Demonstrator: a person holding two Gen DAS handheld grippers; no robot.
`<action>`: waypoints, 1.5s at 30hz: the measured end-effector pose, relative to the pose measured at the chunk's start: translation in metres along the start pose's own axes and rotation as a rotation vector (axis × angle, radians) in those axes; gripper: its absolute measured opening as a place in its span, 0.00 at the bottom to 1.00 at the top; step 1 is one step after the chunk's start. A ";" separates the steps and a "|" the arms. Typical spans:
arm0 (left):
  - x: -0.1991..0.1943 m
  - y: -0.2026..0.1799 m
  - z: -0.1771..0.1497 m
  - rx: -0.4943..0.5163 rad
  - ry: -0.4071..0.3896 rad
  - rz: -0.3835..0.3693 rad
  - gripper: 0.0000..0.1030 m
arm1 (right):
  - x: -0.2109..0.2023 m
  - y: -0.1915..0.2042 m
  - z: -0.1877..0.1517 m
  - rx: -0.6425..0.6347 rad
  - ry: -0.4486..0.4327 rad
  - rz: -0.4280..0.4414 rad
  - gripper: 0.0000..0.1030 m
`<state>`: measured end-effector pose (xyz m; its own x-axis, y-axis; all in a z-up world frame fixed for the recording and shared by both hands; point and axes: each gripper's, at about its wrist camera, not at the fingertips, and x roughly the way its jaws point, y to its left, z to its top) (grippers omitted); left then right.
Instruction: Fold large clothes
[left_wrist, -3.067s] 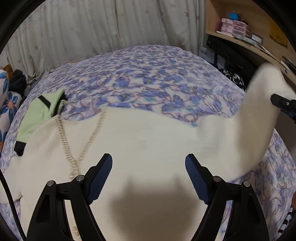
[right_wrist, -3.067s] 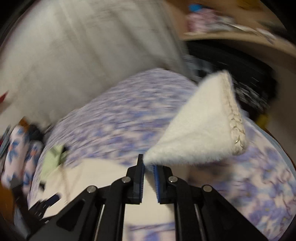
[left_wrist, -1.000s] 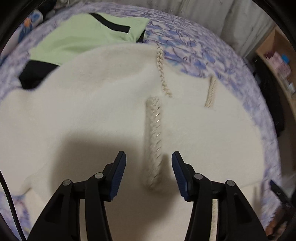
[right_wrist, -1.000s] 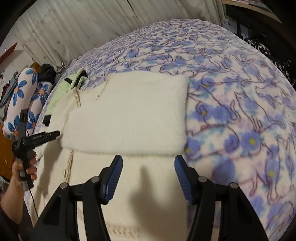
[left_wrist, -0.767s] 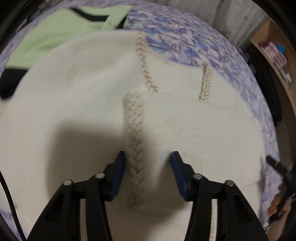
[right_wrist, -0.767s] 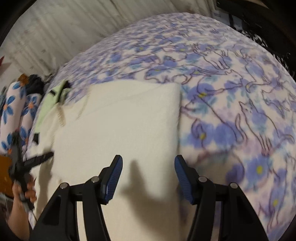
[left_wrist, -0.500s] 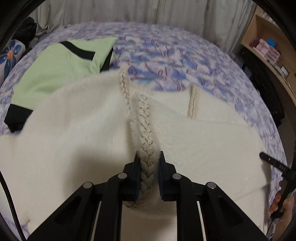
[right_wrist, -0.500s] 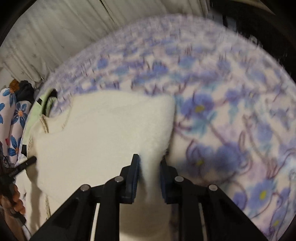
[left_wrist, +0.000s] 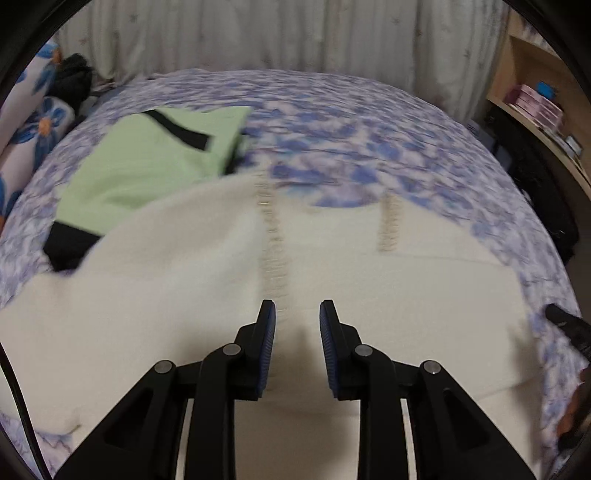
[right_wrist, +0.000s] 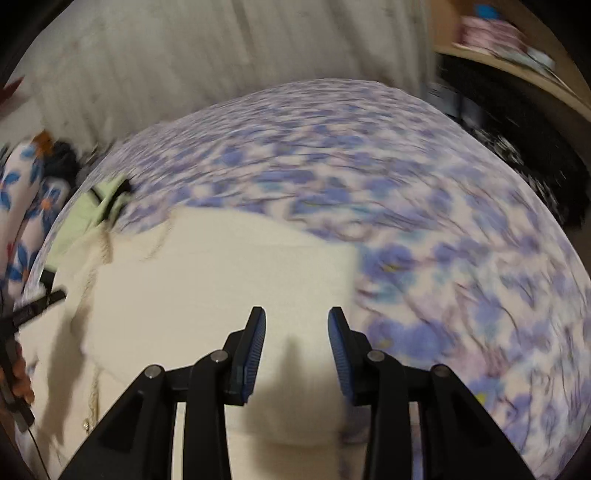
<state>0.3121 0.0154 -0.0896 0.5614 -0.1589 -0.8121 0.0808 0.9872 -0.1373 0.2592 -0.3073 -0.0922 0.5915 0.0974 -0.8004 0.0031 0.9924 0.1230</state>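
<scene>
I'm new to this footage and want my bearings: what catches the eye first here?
A big cream fleece garment with braided trim fills the near half of the floral blue bedspread. A pale green top lies folded at its far left corner. Both grippers, left and right, hover open above the fleece.

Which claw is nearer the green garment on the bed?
Left. The left claw hovers over the white garment, with the green garment lying just beyond it. From the right claw, that green piece sits at the far left edge.

Right gripper (right_wrist: 296, 325) fingers parted, just opening, above cream garment (right_wrist: 229, 280), floral bedspread (right_wrist: 424, 206) beyond
</scene>
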 end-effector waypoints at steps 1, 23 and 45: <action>0.003 -0.006 0.003 0.007 0.008 -0.011 0.22 | 0.010 0.014 0.004 -0.018 0.016 0.023 0.34; 0.048 -0.005 0.007 0.010 0.127 0.088 0.58 | 0.028 -0.065 0.010 0.170 0.063 -0.110 0.28; 0.028 -0.013 -0.068 -0.100 0.159 -0.030 0.74 | 0.008 -0.005 -0.074 0.053 0.104 -0.041 0.41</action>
<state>0.2705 -0.0026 -0.1496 0.4223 -0.1962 -0.8850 0.0088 0.9771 -0.2124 0.2037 -0.3062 -0.1426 0.5032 0.0665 -0.8616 0.0701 0.9906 0.1174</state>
